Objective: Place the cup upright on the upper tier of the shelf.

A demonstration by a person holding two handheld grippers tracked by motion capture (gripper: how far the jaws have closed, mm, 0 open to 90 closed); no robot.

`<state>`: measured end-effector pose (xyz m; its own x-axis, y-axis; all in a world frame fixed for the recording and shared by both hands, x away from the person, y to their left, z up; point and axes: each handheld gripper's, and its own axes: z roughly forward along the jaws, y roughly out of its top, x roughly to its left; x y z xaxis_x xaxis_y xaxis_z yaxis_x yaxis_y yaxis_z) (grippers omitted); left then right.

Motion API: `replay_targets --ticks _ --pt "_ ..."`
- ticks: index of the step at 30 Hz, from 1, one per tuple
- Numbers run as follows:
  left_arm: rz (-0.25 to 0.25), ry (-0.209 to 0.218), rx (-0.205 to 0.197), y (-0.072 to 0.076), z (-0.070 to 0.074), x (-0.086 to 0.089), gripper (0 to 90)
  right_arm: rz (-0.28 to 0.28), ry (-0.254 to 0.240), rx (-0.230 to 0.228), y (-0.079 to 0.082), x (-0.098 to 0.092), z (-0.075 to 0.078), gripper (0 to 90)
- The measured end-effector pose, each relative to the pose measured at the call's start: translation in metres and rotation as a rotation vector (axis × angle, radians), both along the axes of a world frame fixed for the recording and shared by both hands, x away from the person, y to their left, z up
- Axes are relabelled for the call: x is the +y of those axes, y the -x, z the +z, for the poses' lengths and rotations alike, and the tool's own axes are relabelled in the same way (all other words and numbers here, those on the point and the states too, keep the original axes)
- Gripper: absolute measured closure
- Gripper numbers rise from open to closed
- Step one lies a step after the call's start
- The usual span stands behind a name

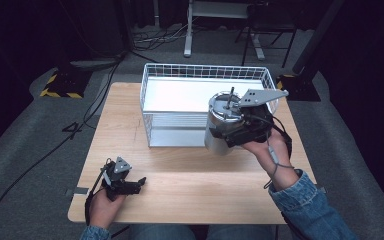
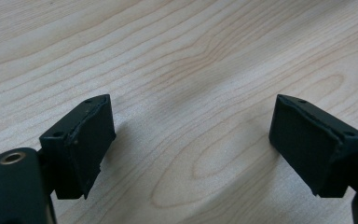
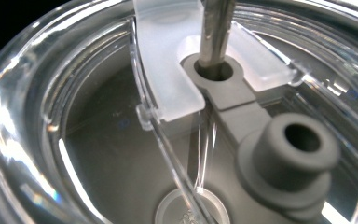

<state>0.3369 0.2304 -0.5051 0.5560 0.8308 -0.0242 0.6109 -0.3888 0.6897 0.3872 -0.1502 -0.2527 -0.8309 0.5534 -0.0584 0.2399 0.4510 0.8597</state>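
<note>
The right hand-held gripper [image 1: 235, 131] grasps the steel tumbler with clear lid and straw [image 1: 220, 125], lifted beside the white wire basket [image 1: 150, 100]; placing remains. The left hand-held gripper [image 1: 130, 185] rests released on the wooden counter [image 1: 190, 180].

Light is falling from above onto the wooden table [image 1: 180, 170], while the room around it is staying almost black. The white basket [image 1: 200, 95] floor at the far edge is glaring strongly. In the left gripper view, soft shadows are lying beside the sharp black pads [image 2: 88, 140]. In the right gripper view, the clear lid [image 3: 121, 116] is glinting, and its near rim is blurring.
</note>
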Motion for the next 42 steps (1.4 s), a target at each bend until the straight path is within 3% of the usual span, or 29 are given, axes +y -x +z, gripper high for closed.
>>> replay_targets --ticks 14,21,33,42 --pt "0.0 -0.005 -0.003 0.0 0.0 0.0 14.7 -0.058 -0.033 -0.032 -0.028 0.007 0.039 3.6" --pt "-0.001 -0.003 -0.002 0.0 0.0 0.0 14.7 -0.114 -0.056 -0.033 -0.058 0.007 0.053 3.6" --pt "0.0 0.003 -0.003 -0.001 0.0 -0.001 14.7 -0.18 -0.056 -0.018 -0.105 0.007 0.052 3.6" --pt "0.0 0.002 -0.002 -0.001 0.0 0.0 14.7 -0.193 -0.115 0.01 -0.133 0.007 0.042 3.5"
